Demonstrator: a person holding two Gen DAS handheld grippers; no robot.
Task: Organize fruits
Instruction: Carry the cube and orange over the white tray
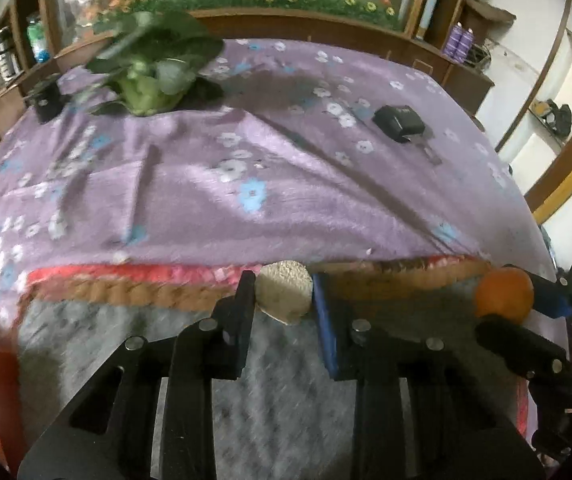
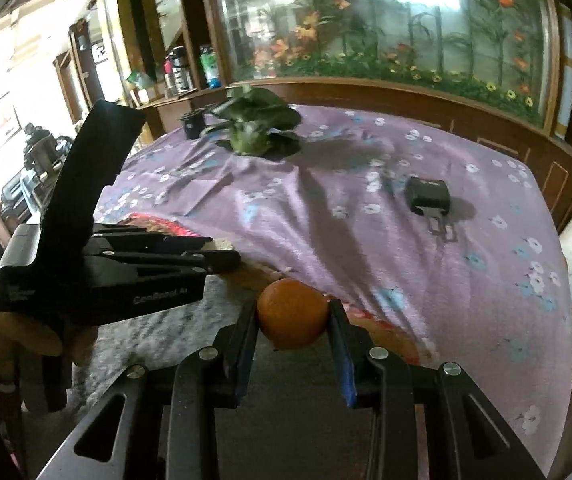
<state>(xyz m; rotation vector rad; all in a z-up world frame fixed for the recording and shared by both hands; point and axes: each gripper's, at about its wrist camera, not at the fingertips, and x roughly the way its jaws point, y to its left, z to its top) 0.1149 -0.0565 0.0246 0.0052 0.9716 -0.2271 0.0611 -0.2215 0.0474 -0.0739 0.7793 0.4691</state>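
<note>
My left gripper [image 1: 284, 294] is shut on a beige, rough-skinned round fruit [image 1: 283, 293], held above a grey cloth near the table's front edge. My right gripper [image 2: 292, 316] is shut on an orange [image 2: 292, 314]. The orange [image 1: 504, 294] and the right gripper also show at the right of the left wrist view. The left gripper [image 2: 221, 258] shows from the side in the right wrist view, just left of the orange. A woven basket rim [image 1: 133, 294] with a red edge lies just beyond both grippers.
The table has a purple flowered cloth [image 1: 286, 184]. A leafy green vegetable [image 1: 153, 76] lies at the far left. A black device [image 1: 400, 122] lies at the right, a small black object [image 1: 47, 100] at the far left. A wooden cabinet stands behind.
</note>
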